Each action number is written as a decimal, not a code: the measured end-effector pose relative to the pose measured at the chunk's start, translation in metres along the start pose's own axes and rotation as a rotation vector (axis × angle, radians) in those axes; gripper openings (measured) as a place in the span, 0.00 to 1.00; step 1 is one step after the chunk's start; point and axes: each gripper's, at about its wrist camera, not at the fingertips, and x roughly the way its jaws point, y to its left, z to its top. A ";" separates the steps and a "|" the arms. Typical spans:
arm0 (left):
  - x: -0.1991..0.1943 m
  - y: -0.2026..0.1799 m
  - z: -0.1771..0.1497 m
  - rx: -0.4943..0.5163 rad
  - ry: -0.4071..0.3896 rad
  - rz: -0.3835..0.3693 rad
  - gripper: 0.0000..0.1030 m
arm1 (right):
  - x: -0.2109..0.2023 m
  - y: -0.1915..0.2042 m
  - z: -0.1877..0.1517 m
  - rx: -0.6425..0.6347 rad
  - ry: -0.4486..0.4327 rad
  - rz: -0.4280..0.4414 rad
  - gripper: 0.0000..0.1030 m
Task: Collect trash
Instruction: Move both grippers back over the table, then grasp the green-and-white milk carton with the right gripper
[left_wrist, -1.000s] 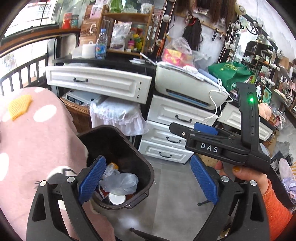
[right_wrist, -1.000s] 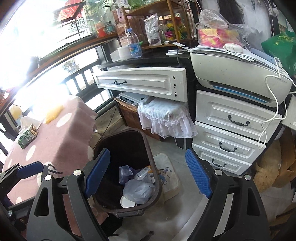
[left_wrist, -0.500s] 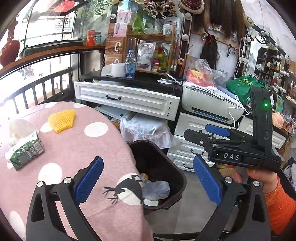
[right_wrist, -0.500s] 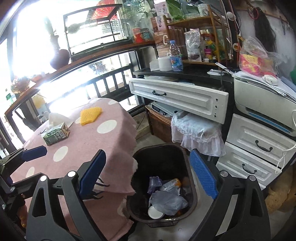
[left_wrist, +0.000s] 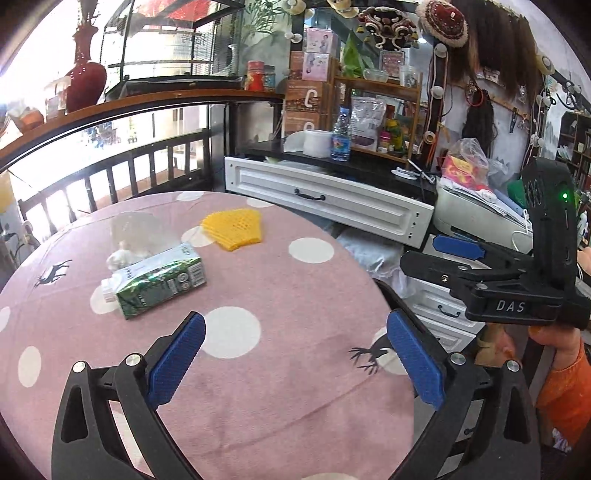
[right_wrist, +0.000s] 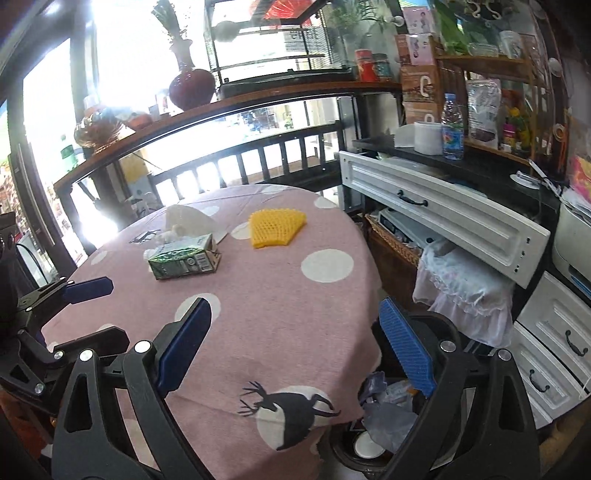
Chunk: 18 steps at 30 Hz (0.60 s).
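I have both tools over the near part of the round bench (left_wrist: 295, 280), which is draped in a pink cloth with white dots. My left hand-held gripper (left_wrist: 295, 363) has its blue pads spread wide with only bare cloth between them; its jaws have just been opening. My right hand-held gripper (right_wrist: 293, 349) is spread too, nothing between the pads, and its jaws have also just been opening. It sits at the bench's right edge, where the cloth drops off beside the dark trash bin (right_wrist: 439, 325) on the floor; the bin holds crumpled plastic and a small cup.

The green carton (left_wrist: 159, 282) lies on its side on the left half of the bench, its long axis running across my left view and rising slightly to the right. A crumpled white tissue (left_wrist: 123, 254) sits just behind it. The yellow foam net (left_wrist: 234, 229) lies flat farther back, its wide end away from me, apart from the carton.

The cloth ahead of both pads is open up to the carton. A white drawer (right_wrist: 443, 218) stands pulled out beyond the bench's right edge.
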 end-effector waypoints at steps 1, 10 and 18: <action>-0.002 0.009 -0.001 -0.011 0.001 0.010 0.94 | 0.004 0.007 0.002 -0.015 0.008 0.010 0.89; -0.013 0.092 -0.018 -0.101 0.024 0.144 0.94 | 0.047 0.056 0.018 -0.099 0.088 0.089 0.89; -0.009 0.150 -0.021 -0.176 0.051 0.190 0.94 | 0.101 0.098 0.033 -0.244 0.182 0.195 0.89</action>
